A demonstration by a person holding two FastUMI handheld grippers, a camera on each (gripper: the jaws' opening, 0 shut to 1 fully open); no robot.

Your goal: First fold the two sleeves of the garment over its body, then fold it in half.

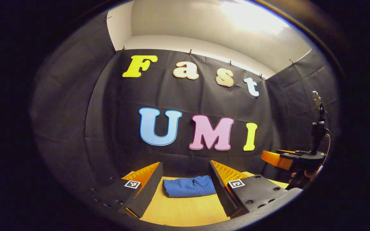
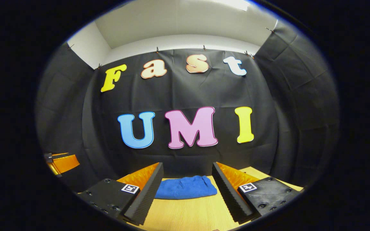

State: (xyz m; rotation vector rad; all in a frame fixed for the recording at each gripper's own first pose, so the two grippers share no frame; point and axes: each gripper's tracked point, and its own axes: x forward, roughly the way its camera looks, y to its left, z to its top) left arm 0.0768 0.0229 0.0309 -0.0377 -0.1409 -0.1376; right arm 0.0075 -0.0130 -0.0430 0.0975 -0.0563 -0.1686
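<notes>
Left tool (image 1: 185, 189) fingers nearest the lens in left gripper view, spread wide apart, nothing between them, raised off the worktop (image 1: 185, 208). Right tool (image 2: 186, 192) same in right gripper view: fingers wide apart, nothing gripped, held above the wood. Right tool also visible at far right of left gripper view, held by a hand (image 1: 307, 175), well off to the side. Part of left tool visible at far left edge of right gripper view. Blue garment (image 1: 189, 186) lying on worktop beyond the fingertips, framed between the fingers in both views, not touched by either tool. Appears already folded into a compact rectangle with a rolled near edge; no loose sleeves seen sticking out, so sleeve folds and the halving look done, judged from shape only. Back part of garment near the booth wall hard to make out; layers under the top cannot be checked. Task looks at or near its end, tools seemingly clear of the cloth. Risks from here: any low pass back over the bundle could snag the top layer on a ridged finger and drag the fold open; a nudge to the near rolled edge could let it spring loose, since soft fabric holds a crease poorly; if a final tidy grab is tried, pinching only the top layer would peel it off instead of moving the whole stack. Garment sits toward the far side of the worktop, so a push forward could bunch it up.
</notes>
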